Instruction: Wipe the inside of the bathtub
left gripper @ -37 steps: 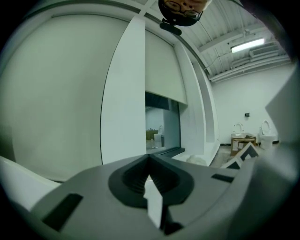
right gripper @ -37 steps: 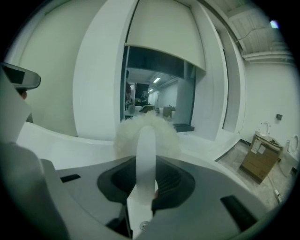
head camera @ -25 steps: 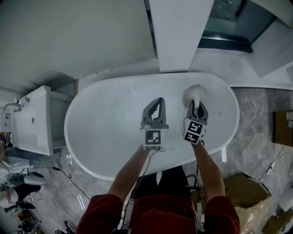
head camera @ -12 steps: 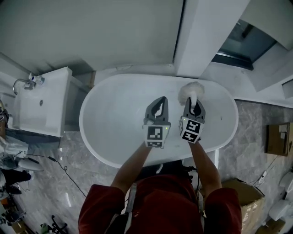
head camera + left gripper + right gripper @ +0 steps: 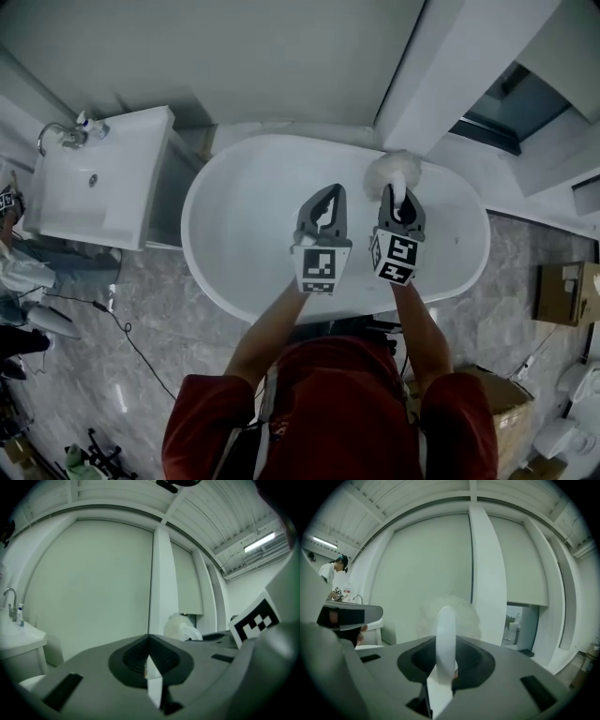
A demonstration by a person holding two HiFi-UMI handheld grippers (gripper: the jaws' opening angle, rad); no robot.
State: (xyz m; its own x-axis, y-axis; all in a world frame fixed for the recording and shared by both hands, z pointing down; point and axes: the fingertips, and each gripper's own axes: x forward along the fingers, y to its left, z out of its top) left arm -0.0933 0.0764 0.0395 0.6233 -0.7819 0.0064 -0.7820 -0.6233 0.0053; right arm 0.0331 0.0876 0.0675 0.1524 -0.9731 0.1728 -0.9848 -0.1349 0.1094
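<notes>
A white oval bathtub [image 5: 202, 272] lies below me in the head view. My left gripper [image 5: 324, 195] hovers over the tub's middle, its jaws shut with nothing between them [image 5: 149, 641]. Just to its right, my right gripper [image 5: 397, 192] is shut on the white handle [image 5: 446, 634] of a fluffy white duster. The duster's head [image 5: 391, 169] sits over the tub's far rim. That head also shows in the left gripper view as a pale tuft [image 5: 180, 627], and in the right gripper view past the handle [image 5: 461, 613].
A white washbasin [image 5: 94, 183] with a tap stands left of the tub. A white column [image 5: 450, 75] rises behind the tub. Cardboard boxes [image 5: 561, 292] sit on the marble floor at right, cables [image 5: 122, 330] at left. A person [image 5: 332, 576] stands far left.
Both grippers keep their places side by side over the tub, the duster still held. The head view has swung, so the tub sits more to the right and the whole washbasin shows.
</notes>
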